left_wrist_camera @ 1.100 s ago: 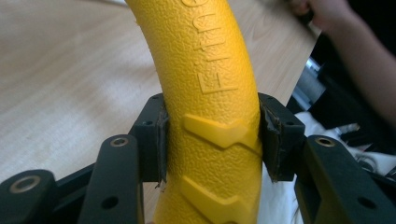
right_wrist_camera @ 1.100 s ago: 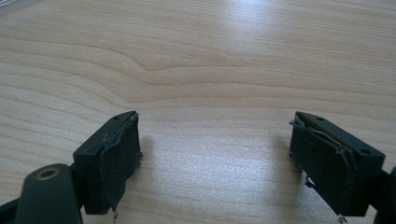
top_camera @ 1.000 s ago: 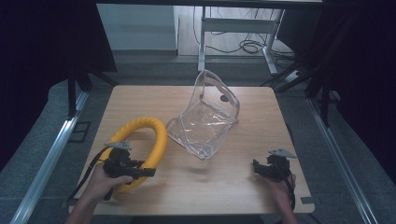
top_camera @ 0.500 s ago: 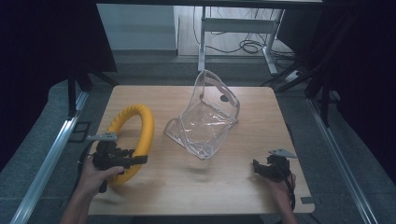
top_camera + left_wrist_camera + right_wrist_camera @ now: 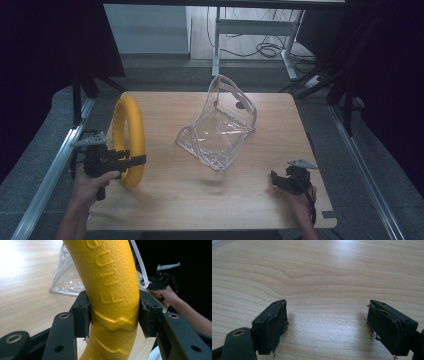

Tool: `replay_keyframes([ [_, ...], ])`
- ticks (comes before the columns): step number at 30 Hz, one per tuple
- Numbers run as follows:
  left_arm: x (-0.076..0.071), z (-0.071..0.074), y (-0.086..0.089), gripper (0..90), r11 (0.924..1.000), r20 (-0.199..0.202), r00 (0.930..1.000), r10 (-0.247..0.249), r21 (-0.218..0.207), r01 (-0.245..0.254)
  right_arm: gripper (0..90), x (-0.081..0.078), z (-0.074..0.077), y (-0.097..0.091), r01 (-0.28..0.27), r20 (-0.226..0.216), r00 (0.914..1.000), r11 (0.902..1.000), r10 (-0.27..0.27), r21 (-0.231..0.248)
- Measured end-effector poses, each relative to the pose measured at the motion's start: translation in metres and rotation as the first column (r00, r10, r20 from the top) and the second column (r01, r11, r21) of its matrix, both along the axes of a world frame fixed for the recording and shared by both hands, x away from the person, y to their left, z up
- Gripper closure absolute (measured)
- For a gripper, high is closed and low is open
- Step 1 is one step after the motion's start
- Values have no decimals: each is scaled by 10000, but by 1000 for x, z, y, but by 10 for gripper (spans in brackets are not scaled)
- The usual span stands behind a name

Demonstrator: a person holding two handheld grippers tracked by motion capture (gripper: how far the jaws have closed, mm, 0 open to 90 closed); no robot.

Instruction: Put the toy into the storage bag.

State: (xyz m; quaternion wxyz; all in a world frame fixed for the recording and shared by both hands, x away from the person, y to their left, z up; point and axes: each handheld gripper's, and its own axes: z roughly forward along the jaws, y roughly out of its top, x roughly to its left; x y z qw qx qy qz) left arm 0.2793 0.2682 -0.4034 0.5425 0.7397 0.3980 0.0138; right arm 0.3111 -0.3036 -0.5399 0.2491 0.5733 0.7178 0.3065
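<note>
High view: left hand-held gripper (image 5: 131, 161) clamps the yellow ring (image 5: 128, 141) upright at the counter (image 5: 250, 210) edge, well left of the clear bag (image 5: 220, 131). Textured tube could twist or slip in the pads. Right hand-held gripper (image 5: 286, 181) wide, empty.

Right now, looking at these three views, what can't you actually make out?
- Embossed lettering on the yellow ring: left gripper view, cut off by the top edge.
- Whether the ring's bottom touches the table: high view, hidden by the left gripper.
- Clear bag's contents: high view, creases and glare.
- Right gripper's jaw gap: high view, too small.
</note>
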Motion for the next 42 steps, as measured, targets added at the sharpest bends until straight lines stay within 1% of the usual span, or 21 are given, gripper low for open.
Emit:
replay_keyframes([
  [1, 0, 0, 0, 507, 10000, 0, 10000, 0, 0, 0, 166, 0, 0, 0, 2, 1, 10000, 10000, -2, 3],
  [2, 0, 3, 0, 507, 9999, 104, 9999, 68, -115, -67, 166, 0, 0, 0, 5, 1, 10000, 10000, -5, 3],
  [4, 0, 7, 0, 507, 9997, 248, 9996, 137, -192, -133, 167, 0, 0, 0, 5, 2, 10000, 10000, -5, 4],
  [6, 0, 8, -1, 506, 9997, 293, 9994, 161, -201, -155, 166, 0, 0, 0, 6, 0, 10000, 10000, -6, 4],
  [7, 0, 12, -3, 506, 9997, 453, 9988, 209, -159, -202, 166, 0, 0, 0, 4, 2, 10000, 10000, -4, 7],
  [10, 0, 17, -5, 506, 9996, 614, 9978, 239, -159, -229, 166, 0, 0, 0, 2, -1, 10000, 10000, -2, 8],
  [12, 0, 21, -6, 506, 9992, 718, 9971, 243, -320, -221, 166, 0, 0, 0, 0, 1, 10000, 10000, 0, 8],
  [14, 0, 22, -6, 505, 9991, 770, 9967, 242, -371, -214, 166, 0, 0, 0, -1, 5, 10000, 10000, 1, 5],
  [15, 0, 25, -6, 506, 9982, 852, 9960, 264, -559, -217, 166, 0, 0, 0, 4, 9, 10000, 10000, -4, 10],
  [17, 0, 27, -7, 506, 9968, 975, 9946, 357, -746, -285, 166, 0, 0, 0, 1, 3, 10000, 10000, -1, 4],
  [19, 0, 29, -9, 505, 9960, 1116, 9929, 417, -834, -324, 166, 0, 0, 0, -14, 19, 10000, 10000, 14, -12],
  [20, 0, 29, -9, 505, 9960, 1116, 9929, 417, -834, -324, 166, 0, 0, 0, -14, 19, 10000, 10000, 14, -12],
  [21, 1, 32, -11, 506, 9953, 1274, 9909, 445, -906, -330, 167, 0, 0, 0, -19, 16, 10000, 10000, 19, -12],
  [26, 2, 37, -14, 505, 9945, 1413, 9888, 477, -988, -339, 167, 0, 0, 0, -32, 12, 10000, 10000, 32, -30],
  [32, 5, 41, -23, 505, 9931, 1556, 9867, 476, -1136, -300, 167, 0, 0, 0, -23, 16, 10000, 10000, 23, -14],
  [42, 10, 48, -36, 504, 9931, 1760, 9838, 353, -1164, -148, 168, 0, 0, -1, -4, 14, 10000, 10000, 4, -22],
])
